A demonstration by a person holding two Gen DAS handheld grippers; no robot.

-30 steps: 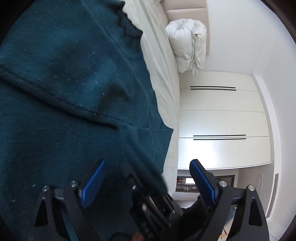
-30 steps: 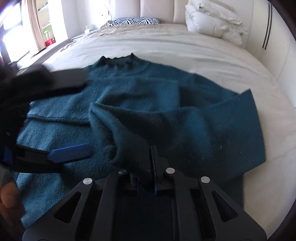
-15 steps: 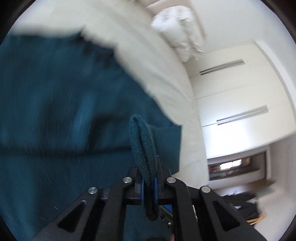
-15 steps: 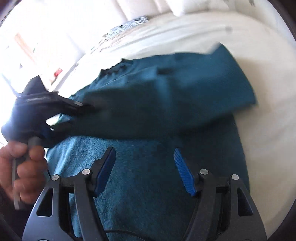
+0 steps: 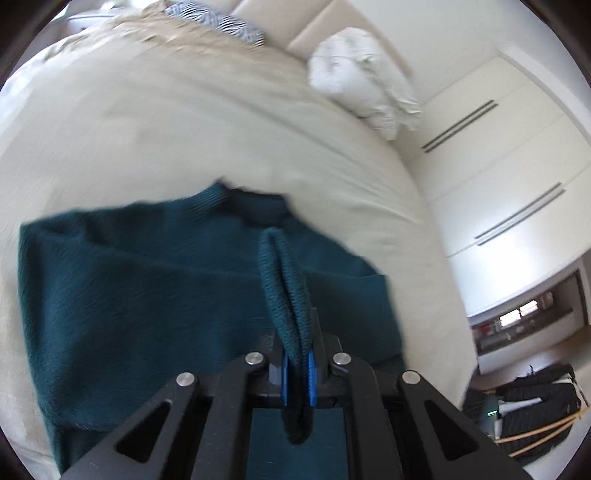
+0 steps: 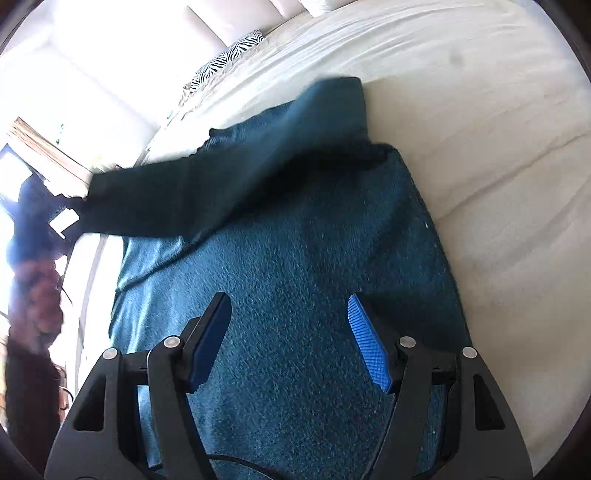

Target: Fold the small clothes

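Observation:
A dark teal knitted sweater (image 6: 303, 266) lies spread on the cream bed (image 6: 498, 155). In the left wrist view my left gripper (image 5: 296, 373) is shut on the ribbed sleeve cuff (image 5: 282, 288), which stands up doubled between the blue pads. The rest of the sweater (image 5: 129, 295) lies below it. In the right wrist view the sleeve (image 6: 192, 199) stretches in the air to the left, toward a blurred hand (image 6: 37, 295). My right gripper (image 6: 290, 341) is open just above the sweater's body, with nothing between its fingers.
A rolled white duvet (image 5: 365, 81) and a zebra-pattern pillow (image 5: 218, 20) lie at the head of the bed. White wardrobe doors (image 5: 498, 166) stand to the right. Dark items (image 5: 535, 410) lie on the floor past the bed's edge (image 5: 454, 332).
The sleeve cuff passed from my right gripper to my left: the left shut on it and lifted it, turning. The right opened and moved across over the sweater's body.

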